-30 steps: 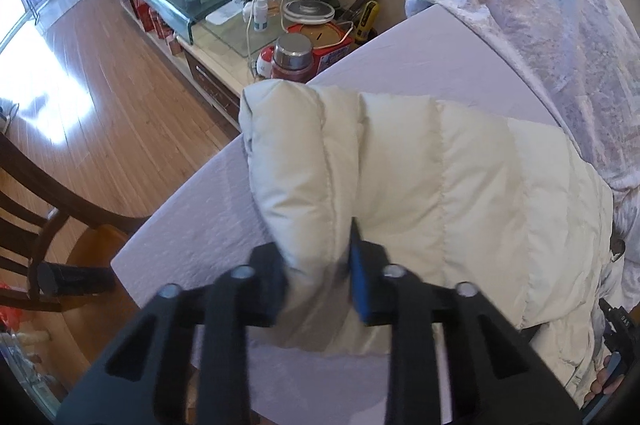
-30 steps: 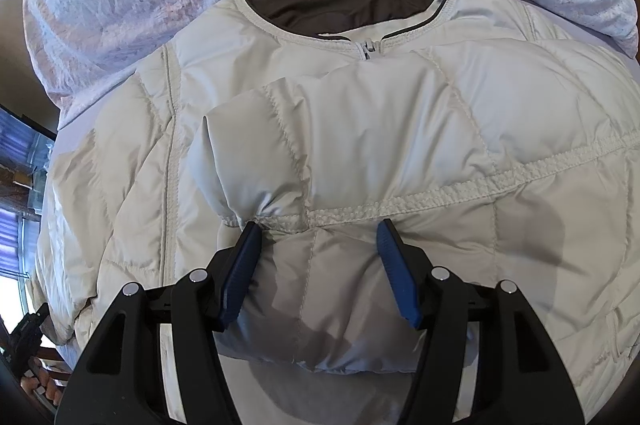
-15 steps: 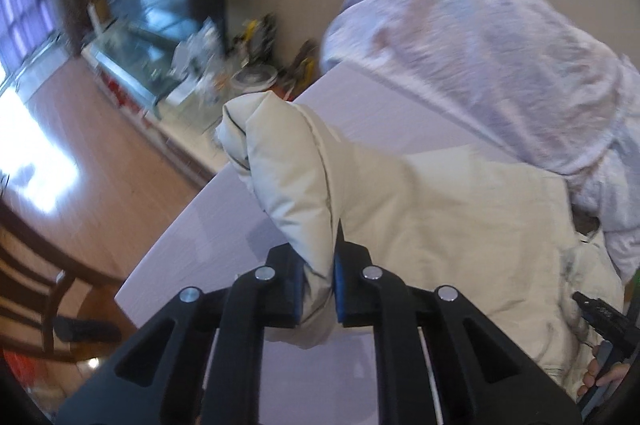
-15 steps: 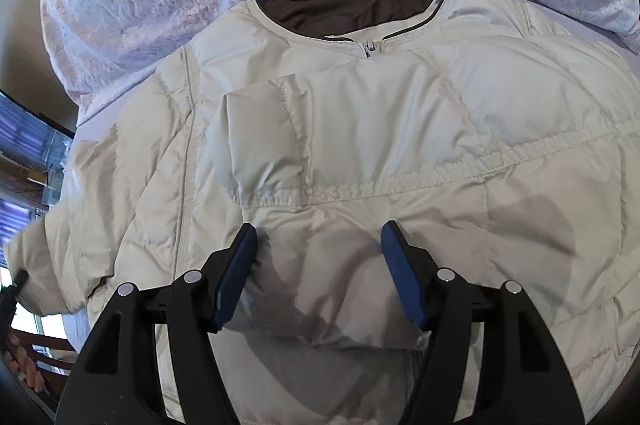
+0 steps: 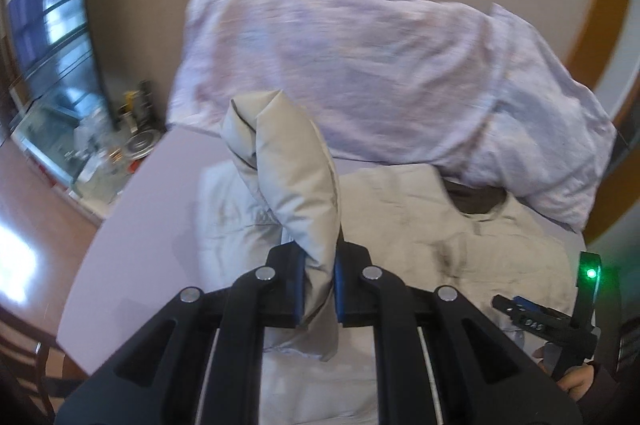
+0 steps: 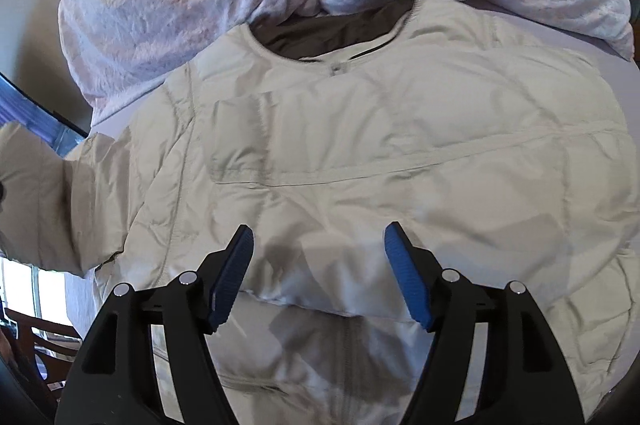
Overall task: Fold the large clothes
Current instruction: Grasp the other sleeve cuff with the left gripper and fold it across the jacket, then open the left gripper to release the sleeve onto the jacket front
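Observation:
A cream puffer jacket (image 6: 360, 145) lies front up on a lavender sheet, collar toward the far side. My left gripper (image 5: 320, 289) is shut on the jacket's left sleeve (image 5: 296, 177) and holds it lifted above the jacket body (image 5: 420, 225). The raised sleeve shows at the left edge of the right wrist view (image 6: 36, 201). My right gripper (image 6: 318, 265) is open and empty, just above the jacket's lower front with the other sleeve folded across the chest. It also shows in the left wrist view (image 5: 532, 317).
A crumpled lilac quilt (image 5: 360, 65) is heaped along the far side, touching the collar (image 6: 332, 25). A cluttered glass TV stand (image 5: 80, 145) stands at the left beyond the bed edge. A wooden chair (image 6: 36, 337) stands at the lower left.
My left gripper closed on the left sleeve, lifted it and swung it rightward over the jacket body. My right gripper stayed open and backed a little away from the folded sleeve.

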Tool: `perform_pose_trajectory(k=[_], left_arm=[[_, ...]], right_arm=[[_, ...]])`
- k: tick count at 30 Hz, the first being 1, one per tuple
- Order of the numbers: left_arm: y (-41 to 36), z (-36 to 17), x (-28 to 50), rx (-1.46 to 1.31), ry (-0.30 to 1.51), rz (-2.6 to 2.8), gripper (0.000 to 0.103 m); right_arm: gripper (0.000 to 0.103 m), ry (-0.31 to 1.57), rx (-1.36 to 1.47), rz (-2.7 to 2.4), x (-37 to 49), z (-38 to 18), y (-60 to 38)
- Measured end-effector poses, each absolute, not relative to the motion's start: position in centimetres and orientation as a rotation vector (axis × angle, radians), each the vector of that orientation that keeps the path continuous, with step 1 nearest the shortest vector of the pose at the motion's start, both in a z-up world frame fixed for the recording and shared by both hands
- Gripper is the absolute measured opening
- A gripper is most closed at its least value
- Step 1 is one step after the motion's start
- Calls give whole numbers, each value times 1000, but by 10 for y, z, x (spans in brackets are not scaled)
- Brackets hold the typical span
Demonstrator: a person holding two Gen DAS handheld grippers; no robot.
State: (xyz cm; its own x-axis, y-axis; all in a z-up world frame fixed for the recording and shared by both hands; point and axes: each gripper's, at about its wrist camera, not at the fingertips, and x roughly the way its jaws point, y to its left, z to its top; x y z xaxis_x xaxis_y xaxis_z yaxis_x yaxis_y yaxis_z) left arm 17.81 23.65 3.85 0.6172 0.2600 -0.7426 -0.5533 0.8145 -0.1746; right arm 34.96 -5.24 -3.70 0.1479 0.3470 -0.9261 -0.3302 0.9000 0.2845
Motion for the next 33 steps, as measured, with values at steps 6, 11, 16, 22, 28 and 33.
perform_pose_trajectory(k=[6, 11, 16, 22, 28, 33], left_arm=[[182, 51, 232, -375, 781, 355, 11], [130, 51, 278, -348, 796, 241, 11], [87, 38, 314, -334, 851, 158, 11], [43, 13, 348, -325, 925, 101, 11], [37, -32, 367, -382, 1059, 92, 19], [50, -28, 359, -417, 1039, 95, 48]], right_arm=[[70, 1319, 50, 446, 361, -33, -94], [70, 1302, 75, 407, 371, -32, -134], [70, 1292, 108, 372, 376, -33, -171], [70, 1279, 118, 364, 376, -31, -192], [70, 1278, 127, 372, 377, -32, -200], [70, 1264, 129, 402, 377, -28, -193]])
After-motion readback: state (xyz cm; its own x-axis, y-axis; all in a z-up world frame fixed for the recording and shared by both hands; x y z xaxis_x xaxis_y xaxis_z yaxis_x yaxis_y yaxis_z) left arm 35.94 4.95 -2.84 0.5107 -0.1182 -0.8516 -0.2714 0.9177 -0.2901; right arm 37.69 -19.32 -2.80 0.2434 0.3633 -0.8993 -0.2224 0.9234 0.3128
